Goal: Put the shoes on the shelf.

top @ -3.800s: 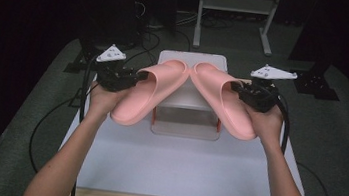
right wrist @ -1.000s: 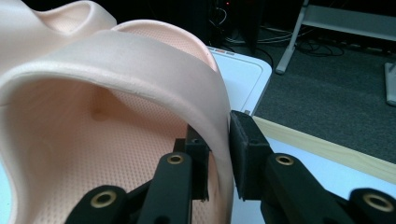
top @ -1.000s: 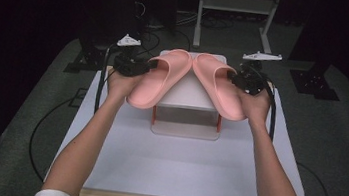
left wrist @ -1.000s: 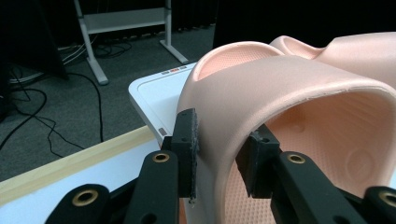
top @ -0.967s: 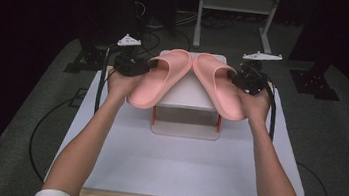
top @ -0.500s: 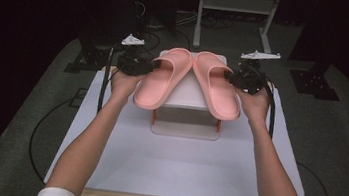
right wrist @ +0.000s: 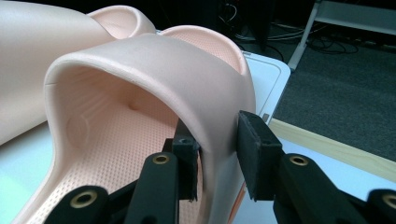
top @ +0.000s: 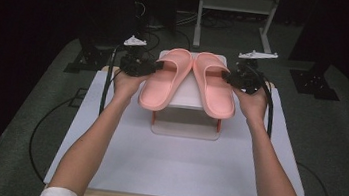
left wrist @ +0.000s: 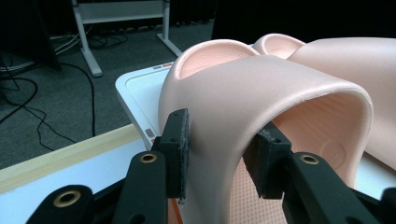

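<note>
My left gripper (top: 152, 67) has its jaws either side of the strap wall of the left pink slipper (top: 163, 79); they have just been opening. In the left gripper view the outer pad (left wrist: 179, 151) stands a little clear of the strap and the inner pad sits just inside it, so the hold is slack. My right gripper (top: 227, 77) straddles the strap of the right pink slipper (top: 213, 85) likewise, jaws just been opening, with the outer pad (right wrist: 254, 151) off the foam. Both slippers lie side by side, toes away from me, on the white box (top: 188, 115) in the middle of the white table (top: 179, 164), heels overhanging its near edge
</note>
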